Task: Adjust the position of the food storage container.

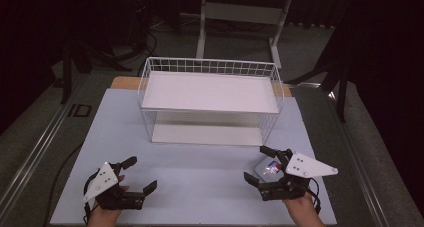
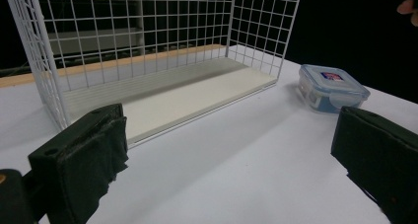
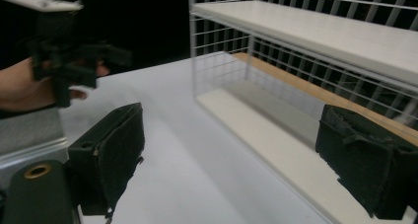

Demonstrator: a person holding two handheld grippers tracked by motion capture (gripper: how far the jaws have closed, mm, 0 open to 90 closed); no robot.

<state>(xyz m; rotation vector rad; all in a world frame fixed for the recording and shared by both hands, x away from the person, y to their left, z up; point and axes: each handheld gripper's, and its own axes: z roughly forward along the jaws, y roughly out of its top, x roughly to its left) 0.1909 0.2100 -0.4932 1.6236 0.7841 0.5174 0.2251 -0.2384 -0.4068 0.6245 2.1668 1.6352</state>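
Note:
A white wire rack (image 1: 210,99) with an upper and a lower shelf stands at the middle of the table. A small clear box with a blue lid (image 1: 266,169) lies on the mat right of centre, just beside my right gripper (image 1: 256,164), which is open and holds nothing. At the front left my left gripper (image 1: 141,173) is also open and empty. In the left gripper view the box (image 2: 331,87) sits to the right of the rack (image 2: 148,61), well beyond the wide-apart jaws. In the right gripper view the rack (image 3: 320,41) is close ahead between the jaws.
A pale mat (image 1: 200,182) covers the table, with a wooden strip (image 1: 122,82) along the back. Dark floor, cables and a white desk frame (image 1: 240,17) lie beyond. The hand holding the left gripper (image 3: 19,88) appears at the left of the right gripper view.

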